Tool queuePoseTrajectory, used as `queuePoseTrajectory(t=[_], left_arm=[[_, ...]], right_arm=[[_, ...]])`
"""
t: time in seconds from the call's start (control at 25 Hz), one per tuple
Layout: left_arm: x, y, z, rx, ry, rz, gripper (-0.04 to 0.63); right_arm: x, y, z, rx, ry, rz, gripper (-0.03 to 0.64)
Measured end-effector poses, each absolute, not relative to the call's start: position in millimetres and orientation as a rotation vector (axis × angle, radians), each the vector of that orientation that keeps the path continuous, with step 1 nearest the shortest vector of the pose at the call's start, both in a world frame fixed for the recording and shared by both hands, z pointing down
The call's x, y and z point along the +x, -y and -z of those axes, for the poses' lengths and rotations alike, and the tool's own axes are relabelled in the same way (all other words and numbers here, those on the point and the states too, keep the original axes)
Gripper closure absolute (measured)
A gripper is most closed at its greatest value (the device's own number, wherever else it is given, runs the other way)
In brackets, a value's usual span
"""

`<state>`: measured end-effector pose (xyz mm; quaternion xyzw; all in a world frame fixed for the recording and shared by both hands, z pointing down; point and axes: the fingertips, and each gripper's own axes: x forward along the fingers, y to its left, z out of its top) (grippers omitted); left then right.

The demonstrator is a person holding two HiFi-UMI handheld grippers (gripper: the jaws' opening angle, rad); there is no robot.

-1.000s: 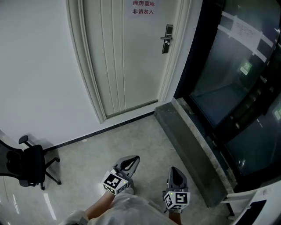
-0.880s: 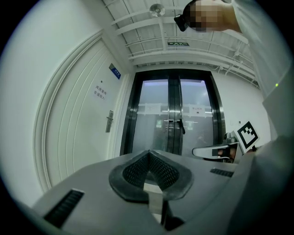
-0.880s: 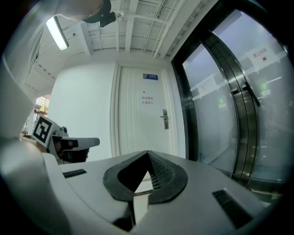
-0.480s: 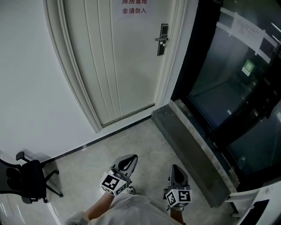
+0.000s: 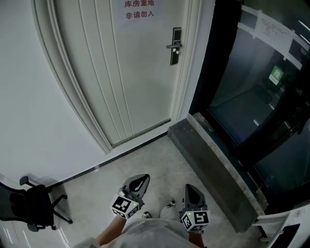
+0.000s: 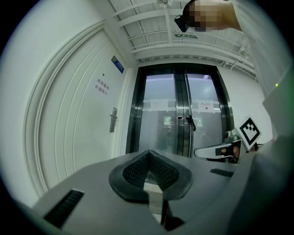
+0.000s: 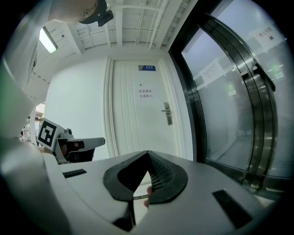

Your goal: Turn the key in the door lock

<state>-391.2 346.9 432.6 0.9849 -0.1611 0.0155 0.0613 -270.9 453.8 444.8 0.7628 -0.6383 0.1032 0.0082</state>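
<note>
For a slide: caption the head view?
Facing a closed white door with lever lock, left gripper and right gripper held low.

Off-white door [image 5: 131, 72], vertical grooves; red characters [image 5: 139, 9] on it. Black lock plate [image 5: 174, 52], silver handle [image 5: 172, 46]. White wall [image 5: 29, 111]. Mottled light grey floor [image 5: 155, 167]; dark grey-green stone ledge [image 5: 213, 169]. Black-framed glass doors [image 5: 252, 97], green sign [image 5: 276, 75]. Black office chair [image 5: 31, 208]. Grey left gripper [image 5: 139, 181] and right gripper [image 5: 192, 192]; black-and-white checked marker cubes [image 5: 123, 206].
</note>
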Motion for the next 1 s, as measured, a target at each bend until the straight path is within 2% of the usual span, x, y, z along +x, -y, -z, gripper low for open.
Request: queuePoseTrajectory(t=[0.16, 0.52, 1.0], left_arm=[[-364, -337, -437, 3.004, 0.528, -0.124, 0.588], [-299, -317, -412, 2.947, 0.626, 0.037, 0.588], [-249, -311, -415, 2.948, 0.641, 0.026, 0.588]], right_arm=[[-235, -440, -456, 2.370, 1.976, -0.387, 0.615], [-158, -406, -451, 2.300, 2.047, -0.433, 0.615], [-100, -391, -450, 2.271, 2.065, -0.399, 0.615]])
